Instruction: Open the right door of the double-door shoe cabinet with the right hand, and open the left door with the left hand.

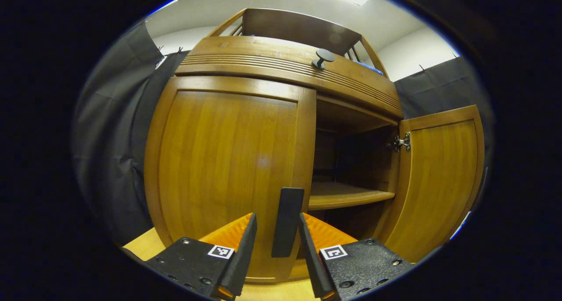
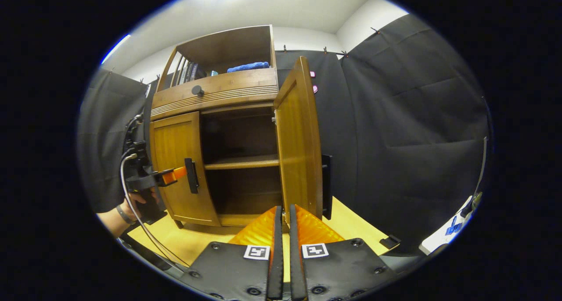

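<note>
In the left gripper view, the left gripper [image 1: 277, 235] stands with its jaws apart, one finger on each side of the black handle [image 1: 287, 222] of the left door [image 1: 228, 169]. The fingers do not press on the handle yet; a small gap shows on both sides, so the gripper is released and only brackets the bar. This placing makes sense: the handle is a vertical bar at the door's free edge, far from the hinges, so a pull there turns the door with little force. The left door is closed, flat against the cabinet [image 1: 281, 59]. At 3 o'clock from the handle the inside shelf [image 1: 347, 195] shows, and further at 3 o'clock the right door [image 1: 439, 178] stands swung open on its hinge [image 1: 400, 142].

In the right gripper view, the right gripper [image 2: 283, 231] has its fingers nearly together with nothing between them, so it is clenched on nothing. It hangs just before the open right door [image 2: 296, 147], whose handle [image 2: 326, 184] is on the far face, at 1 o'clock from the fingertips. The right half of the task looks finished. At 10 o'clock, the left gripper [image 2: 178, 174] sits at the left door's handle [image 2: 190, 175], with the person's hand [image 2: 140, 200] below it. The cabinet stands on a light wooden floor [image 2: 351, 224].

The likely next step is closing on the handle and pulling.
</note>
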`<move>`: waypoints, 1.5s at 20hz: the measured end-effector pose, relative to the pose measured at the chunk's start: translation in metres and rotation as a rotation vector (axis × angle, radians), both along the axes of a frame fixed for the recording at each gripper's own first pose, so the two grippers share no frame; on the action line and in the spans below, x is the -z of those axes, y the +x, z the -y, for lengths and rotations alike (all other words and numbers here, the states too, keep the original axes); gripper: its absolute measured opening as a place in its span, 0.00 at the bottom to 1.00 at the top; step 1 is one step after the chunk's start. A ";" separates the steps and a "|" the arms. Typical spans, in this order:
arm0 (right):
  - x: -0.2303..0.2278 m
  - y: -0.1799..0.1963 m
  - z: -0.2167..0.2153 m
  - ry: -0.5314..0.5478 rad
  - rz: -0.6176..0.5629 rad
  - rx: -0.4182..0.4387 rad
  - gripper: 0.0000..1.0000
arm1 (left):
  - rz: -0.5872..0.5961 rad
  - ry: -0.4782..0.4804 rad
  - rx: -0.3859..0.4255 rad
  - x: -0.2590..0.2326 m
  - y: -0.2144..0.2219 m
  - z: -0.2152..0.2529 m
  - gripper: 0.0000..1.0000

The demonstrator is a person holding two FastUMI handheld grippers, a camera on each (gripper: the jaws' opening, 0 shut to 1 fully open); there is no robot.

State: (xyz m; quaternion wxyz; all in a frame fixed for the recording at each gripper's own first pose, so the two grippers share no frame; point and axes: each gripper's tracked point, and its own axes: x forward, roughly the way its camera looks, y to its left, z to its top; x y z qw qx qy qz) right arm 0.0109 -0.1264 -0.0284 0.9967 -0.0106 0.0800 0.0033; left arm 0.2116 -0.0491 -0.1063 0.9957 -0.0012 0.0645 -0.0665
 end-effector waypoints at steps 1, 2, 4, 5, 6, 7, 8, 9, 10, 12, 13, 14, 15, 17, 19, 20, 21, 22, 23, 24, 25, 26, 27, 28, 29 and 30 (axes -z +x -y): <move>0.002 0.000 -0.001 0.003 -0.002 0.003 0.24 | 0.000 0.004 0.000 0.001 0.004 -0.001 0.55; 0.004 0.000 -0.003 0.003 -0.007 0.000 0.16 | 0.003 0.010 0.000 0.003 0.007 0.000 0.54; 0.005 -0.006 -0.005 0.001 -0.016 -0.001 0.20 | 0.007 0.010 0.009 0.003 0.016 0.005 0.60; 0.005 -0.007 -0.005 0.000 -0.018 0.001 0.30 | 0.016 0.009 0.008 0.001 0.018 0.005 0.48; 0.005 -0.008 -0.008 0.004 -0.019 -0.006 0.40 | 0.020 0.014 0.008 0.002 0.020 0.005 0.54; 0.005 -0.009 -0.009 0.006 -0.020 -0.005 0.50 | 0.018 0.012 0.006 0.002 0.022 0.005 0.54; 0.006 -0.008 -0.008 0.009 -0.025 -0.003 0.60 | 0.012 0.005 0.004 0.004 0.026 0.006 0.54; 0.008 -0.007 -0.006 0.008 -0.025 0.012 0.71 | -0.006 -0.006 0.000 0.009 0.028 0.007 0.51; 0.007 -0.010 -0.005 0.011 -0.021 0.017 0.81 | -0.033 -0.016 -0.004 0.016 0.030 0.007 0.48; 0.007 -0.011 -0.005 0.020 -0.019 0.021 0.89 | -0.068 -0.033 -0.014 0.028 0.034 0.005 0.48; 0.008 -0.011 -0.005 0.026 -0.023 0.021 0.87 | -0.088 -0.037 -0.031 0.035 0.036 0.001 0.48; 0.009 -0.012 -0.004 0.028 -0.026 0.022 0.97 | -0.072 -0.049 -0.037 0.033 0.035 -0.001 0.48; 0.010 -0.013 -0.003 0.026 -0.031 0.027 0.97 | -0.062 -0.054 -0.027 0.029 0.036 -0.002 0.49; 0.012 -0.015 0.000 0.022 -0.037 0.035 0.97 | -0.075 -0.085 0.007 0.031 0.032 0.000 0.51; 0.013 -0.018 0.002 0.022 -0.044 0.039 0.97 | -0.083 -0.062 0.026 0.034 0.037 0.005 0.32; 0.013 -0.019 0.001 0.024 -0.042 0.037 0.97 | -0.080 -0.036 0.031 0.033 0.035 0.007 0.29; 0.013 -0.019 0.000 0.025 -0.041 0.034 0.97 | -0.087 -0.016 0.031 0.032 0.031 0.007 0.28; 0.014 -0.019 -0.002 0.024 -0.045 0.032 0.97 | -0.097 0.000 0.026 0.029 0.022 0.005 0.27; 0.015 -0.018 -0.002 0.019 -0.050 0.032 0.97 | -0.109 0.014 0.018 0.027 0.010 0.003 0.27; 0.016 -0.018 -0.003 0.014 -0.052 0.031 0.87 | -0.114 0.028 0.012 0.023 -0.001 0.001 0.27; 0.017 -0.020 -0.003 0.009 -0.054 0.029 0.97 | -0.115 0.043 0.003 0.018 -0.013 -0.002 0.27; 0.015 -0.020 -0.003 0.014 -0.054 0.029 0.97 | -0.115 0.059 -0.006 0.015 -0.025 -0.005 0.27; 0.012 -0.019 -0.004 0.024 -0.047 0.026 0.97 | -0.115 0.074 -0.017 0.010 -0.036 -0.008 0.27; 0.008 -0.019 -0.006 0.036 -0.037 0.024 0.97 | -0.119 0.090 -0.025 0.007 -0.047 -0.012 0.27; 0.006 -0.019 -0.007 0.046 -0.028 0.023 0.87 | -0.124 0.099 -0.027 0.003 -0.059 -0.017 0.27; 0.003 -0.017 -0.007 0.054 -0.022 0.021 0.97 | -0.129 0.095 -0.029 -0.001 -0.068 -0.022 0.27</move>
